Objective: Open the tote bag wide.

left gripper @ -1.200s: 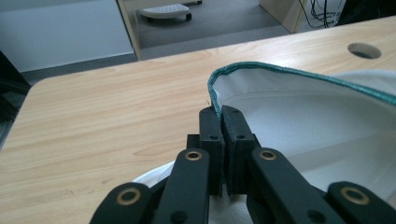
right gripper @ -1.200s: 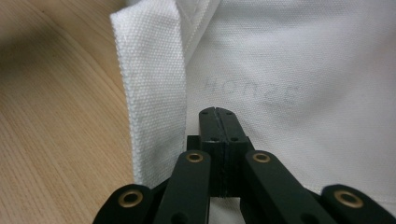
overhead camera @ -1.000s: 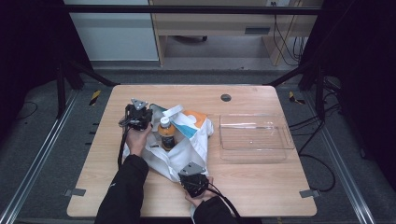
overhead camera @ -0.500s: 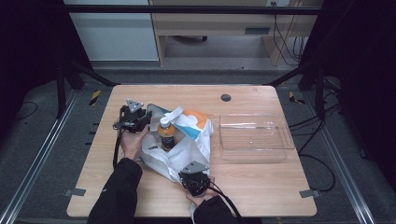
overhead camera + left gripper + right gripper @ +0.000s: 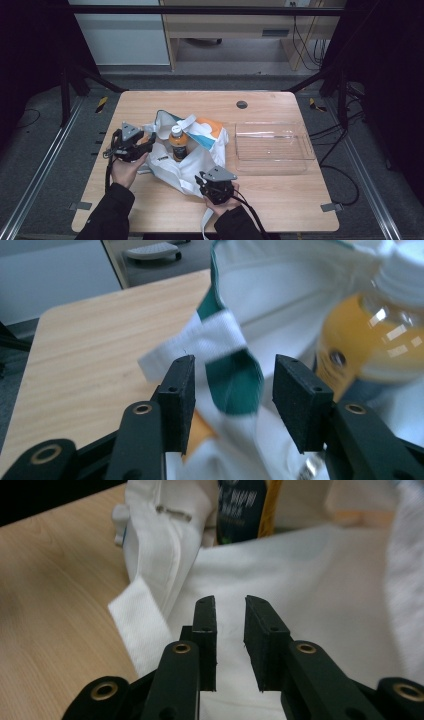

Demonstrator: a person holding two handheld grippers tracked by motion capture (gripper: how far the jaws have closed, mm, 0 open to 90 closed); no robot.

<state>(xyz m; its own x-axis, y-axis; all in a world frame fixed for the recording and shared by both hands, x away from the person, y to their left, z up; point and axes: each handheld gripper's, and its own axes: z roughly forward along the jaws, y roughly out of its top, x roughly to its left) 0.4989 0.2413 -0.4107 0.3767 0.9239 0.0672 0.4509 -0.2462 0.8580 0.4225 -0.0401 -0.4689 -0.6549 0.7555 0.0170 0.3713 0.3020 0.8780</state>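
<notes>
The white bag (image 5: 187, 162) is spread on the bench (image 5: 280, 205) between the two hand-held grippers, with an orange bottle (image 5: 178, 143) standing in its mouth. The left hand-held gripper (image 5: 234, 385) is seen beside the bag's left edge; its jaws have just been opening, a green-and-white strap (image 5: 220, 357) apparently loose between them. The right hand-held gripper (image 5: 229, 630) is held at the near edge, jaws narrowly parted, just opened, over white cloth. A clear tray (image 5: 272, 147) lies beyond it.
</notes>
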